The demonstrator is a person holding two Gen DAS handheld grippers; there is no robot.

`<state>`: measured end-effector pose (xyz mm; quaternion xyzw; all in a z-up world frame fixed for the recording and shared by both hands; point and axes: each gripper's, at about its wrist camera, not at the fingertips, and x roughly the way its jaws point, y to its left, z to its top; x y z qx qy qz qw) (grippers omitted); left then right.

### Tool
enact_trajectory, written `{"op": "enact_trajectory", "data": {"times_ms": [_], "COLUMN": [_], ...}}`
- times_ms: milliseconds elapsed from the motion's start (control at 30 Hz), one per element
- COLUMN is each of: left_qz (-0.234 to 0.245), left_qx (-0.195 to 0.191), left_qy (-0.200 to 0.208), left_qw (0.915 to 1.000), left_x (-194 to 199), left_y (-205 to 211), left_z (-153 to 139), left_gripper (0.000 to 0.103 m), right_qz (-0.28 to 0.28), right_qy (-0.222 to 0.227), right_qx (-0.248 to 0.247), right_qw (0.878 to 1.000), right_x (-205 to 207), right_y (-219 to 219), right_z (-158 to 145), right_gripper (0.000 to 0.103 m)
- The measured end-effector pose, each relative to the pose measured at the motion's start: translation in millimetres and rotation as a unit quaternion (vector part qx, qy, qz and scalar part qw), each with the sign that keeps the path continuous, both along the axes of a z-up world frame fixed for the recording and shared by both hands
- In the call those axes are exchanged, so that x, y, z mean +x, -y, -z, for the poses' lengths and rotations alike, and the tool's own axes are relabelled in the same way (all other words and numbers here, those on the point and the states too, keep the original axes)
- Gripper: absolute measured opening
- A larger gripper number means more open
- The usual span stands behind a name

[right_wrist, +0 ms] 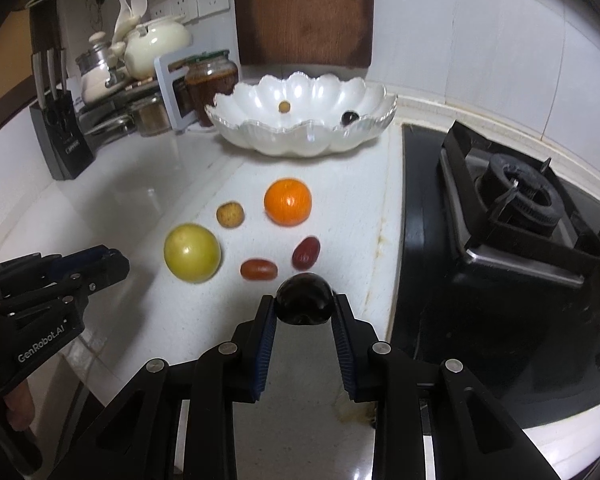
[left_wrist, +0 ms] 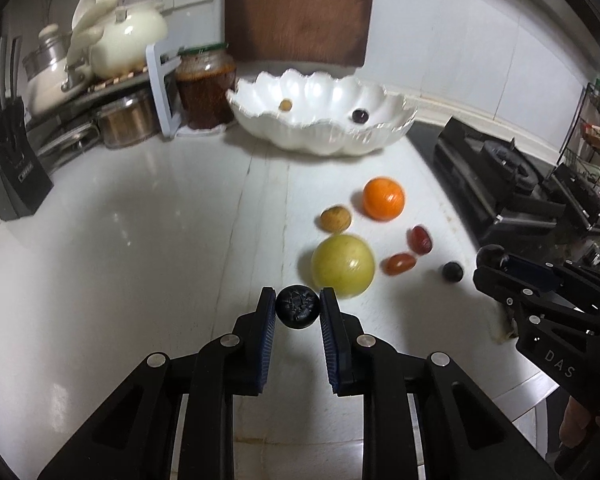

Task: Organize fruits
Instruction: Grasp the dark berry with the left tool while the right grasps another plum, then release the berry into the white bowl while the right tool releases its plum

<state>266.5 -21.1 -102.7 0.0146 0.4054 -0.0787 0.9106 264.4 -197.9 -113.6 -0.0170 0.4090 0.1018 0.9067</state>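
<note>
Two wrist cameras look steeply down along their fingers (left_wrist: pixel 332 320), close over the tabletop (left_wrist: pixel 140 220), sharing the bowl (right_wrist: pixel 260 136) by the back edge.

Home kitchen, from what I see. White stone countertop (right_wrist: pixel 148 184) runs under white tiled wall (right_wrist: pixel 480 40). Black gas hob (right_wrist: pixel 516 200) with burner and pan supports at right. Knife block (right_wrist: pixel 62 148) far left, pots and cream teapot (right_wrist: pixel 156 46) on rack beside it. Wall sockets (right_wrist: pixel 196 2) above. Wooden cutting board (right_wrist: pixel 304 12) leans against far wall; jar of preserves (right_wrist: pixel 212 80) and scalloped white bowl (right_wrist: pixel 260 136) before it. I see spice rack (left_wrist: pixel 598 128) far right.
</note>
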Motion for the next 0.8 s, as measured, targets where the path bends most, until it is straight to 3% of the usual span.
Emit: {"op": "enact_trajectory", "data": {"times_ms": [800], "left_qz": [0.012], "left_qx": [-0.014], "left_qy": [0.103], "left_qw": [0.9946], "left_x": [18], "left_y": [15], "left_z": [-71], "left_gripper": [0.023], "right_qz": [0.004], "right_qy": [0.111], "right_qx": [0.013], "right_qw": [0.994], "right_x": [18], "right_y": [8], "right_z": [-72], "right_gripper": [0.03]}}
